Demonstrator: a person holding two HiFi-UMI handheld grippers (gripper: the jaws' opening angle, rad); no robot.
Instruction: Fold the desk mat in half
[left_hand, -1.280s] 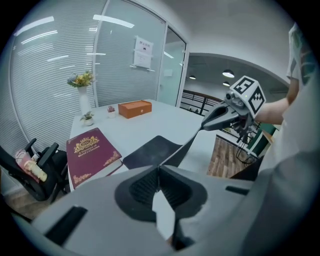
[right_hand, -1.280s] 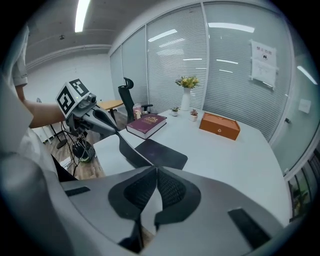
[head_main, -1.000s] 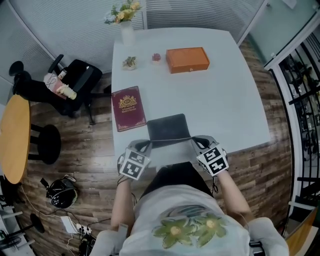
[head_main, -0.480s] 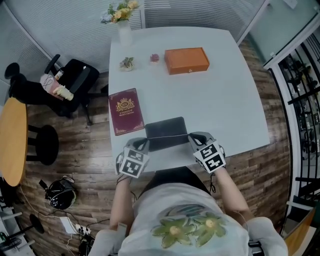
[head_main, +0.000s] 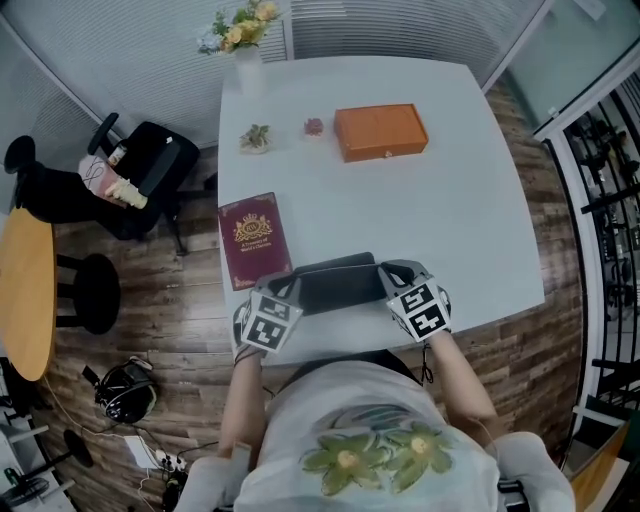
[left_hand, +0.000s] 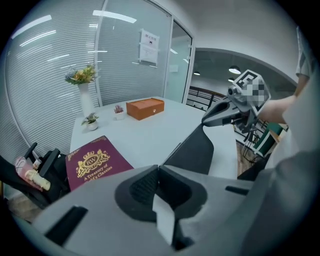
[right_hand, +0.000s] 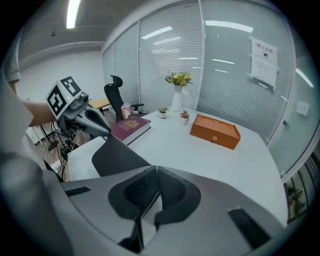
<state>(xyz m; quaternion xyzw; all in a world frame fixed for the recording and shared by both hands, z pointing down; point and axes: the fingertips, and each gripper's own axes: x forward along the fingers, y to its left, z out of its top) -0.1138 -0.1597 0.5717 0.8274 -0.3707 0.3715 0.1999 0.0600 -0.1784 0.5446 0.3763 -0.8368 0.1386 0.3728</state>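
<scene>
Overhead, a white bench (head_main: 470, 210) carries a dark grey desk mat (head_main: 335, 282) close to its near edge, about midway along it. A person holds the mat by its two near corners.

Risks, from left to right. A dark red book (head_main: 255, 238) lies at the left edge of the bench, just beside the mat's left end. If the left gripper (left_hand: 159, 169) swings wide while carrying its corner over, it could likely nudge the book or drag the mat edge across it. Each hold looks like a thin pinch at the very corner, so a quick pull could let the mat slip out and flop back flat. The mat sags between the two holds. If one side travels ahead of the other, the fold would probably land crooked, with the edges out of line. The part of the mat resting on the bench sits near the near edge, so a backward tug could slide it off toward the person. The orange box (head_main: 380, 131) and two small potted plants (head_main: 256, 137) are well apart, toward the far edge, and seem out of harm's way.

The jaws. The left gripper is clenched tight on the mat's left corner, with a pale sliver of it showing between the jaws. The right gripper (right_hand: 156, 169) is likewise clamped on the right corner. From each gripper view the mat rises as a dark sheet to the tips of the other gripper.
</scene>
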